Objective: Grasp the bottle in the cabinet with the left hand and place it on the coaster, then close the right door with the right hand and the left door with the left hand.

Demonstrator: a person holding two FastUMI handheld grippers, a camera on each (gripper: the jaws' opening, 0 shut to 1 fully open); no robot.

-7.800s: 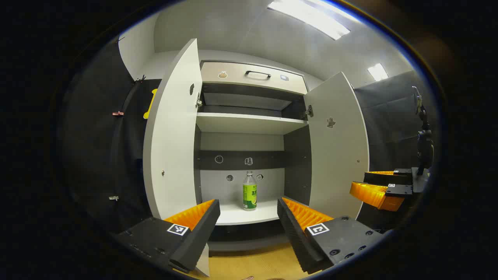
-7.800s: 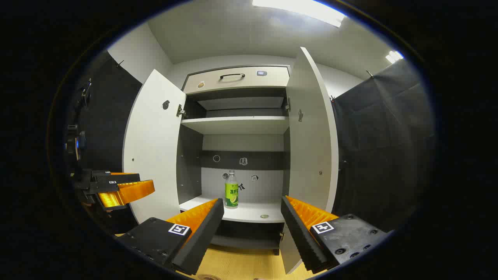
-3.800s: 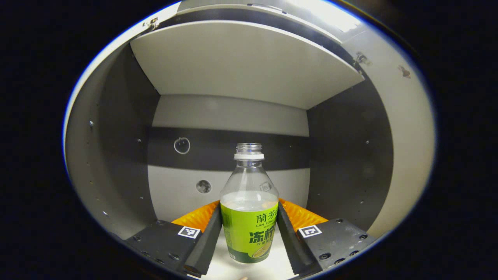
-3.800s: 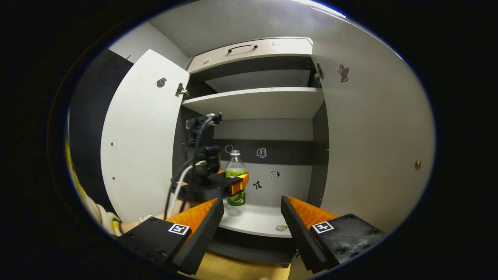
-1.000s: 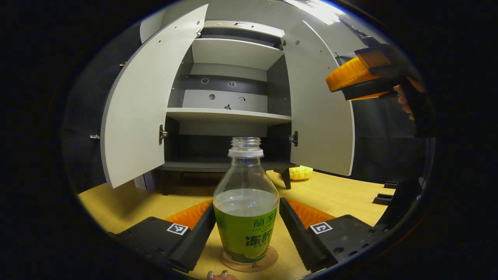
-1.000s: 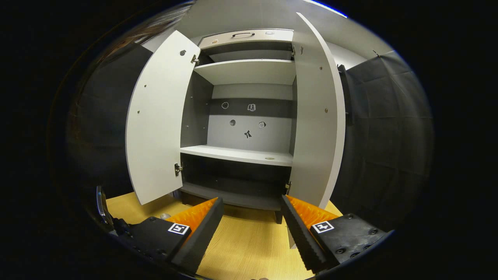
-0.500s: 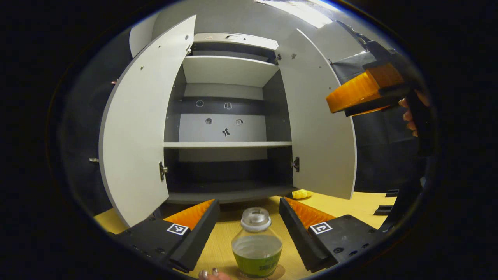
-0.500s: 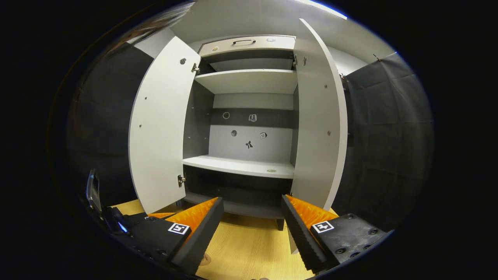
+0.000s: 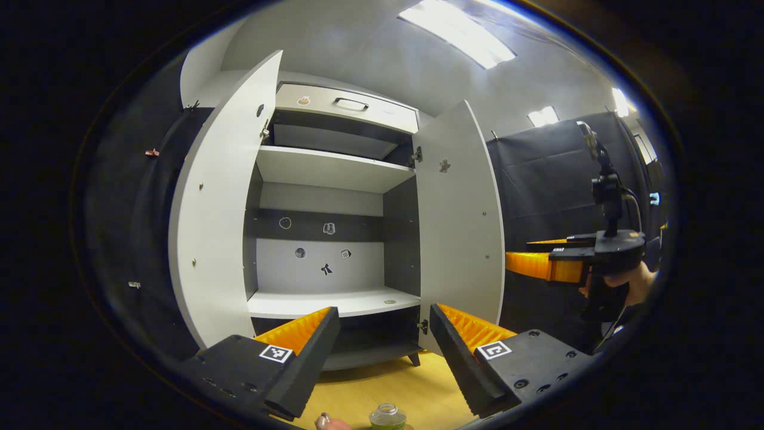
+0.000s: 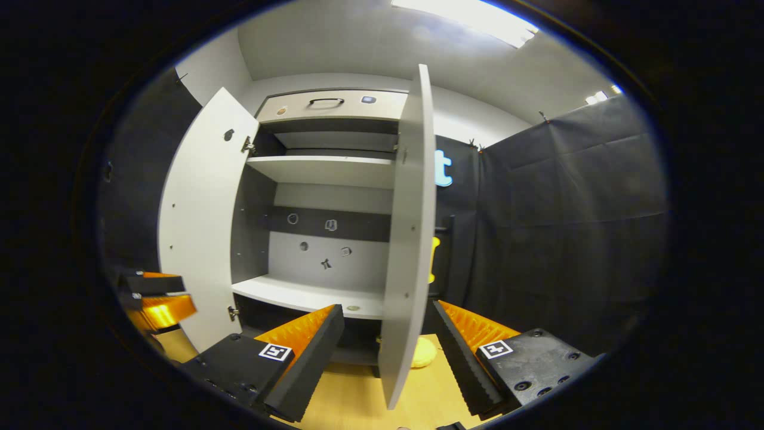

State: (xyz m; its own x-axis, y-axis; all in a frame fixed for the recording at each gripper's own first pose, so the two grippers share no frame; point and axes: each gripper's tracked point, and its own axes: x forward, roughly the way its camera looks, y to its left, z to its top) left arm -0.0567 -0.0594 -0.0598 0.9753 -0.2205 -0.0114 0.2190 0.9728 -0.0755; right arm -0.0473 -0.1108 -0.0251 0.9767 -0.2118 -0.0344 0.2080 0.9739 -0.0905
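The bottle, clear with a green label, stands on the wooden table at the very bottom of the left gripper view, below and just in front of my left gripper. That gripper is open and holds nothing. The white cabinet's left door and right door both stand open. In the right gripper view the right door is seen edge-on, its free edge lined up between the fingers of my open right gripper, with no clear contact. The coaster is hidden under the bottle.
A hand holds the right gripper just right of the right door. A yellow corn-like toy lies on the table by the cabinet's foot. The middle shelf carries a small round mark. Black cloth walls flank the cabinet.
My left gripper let go of the bottle on the coaster and rose, so the bottle dropped to the view's bottom edge. My right gripper swung right to the right door's free edge.
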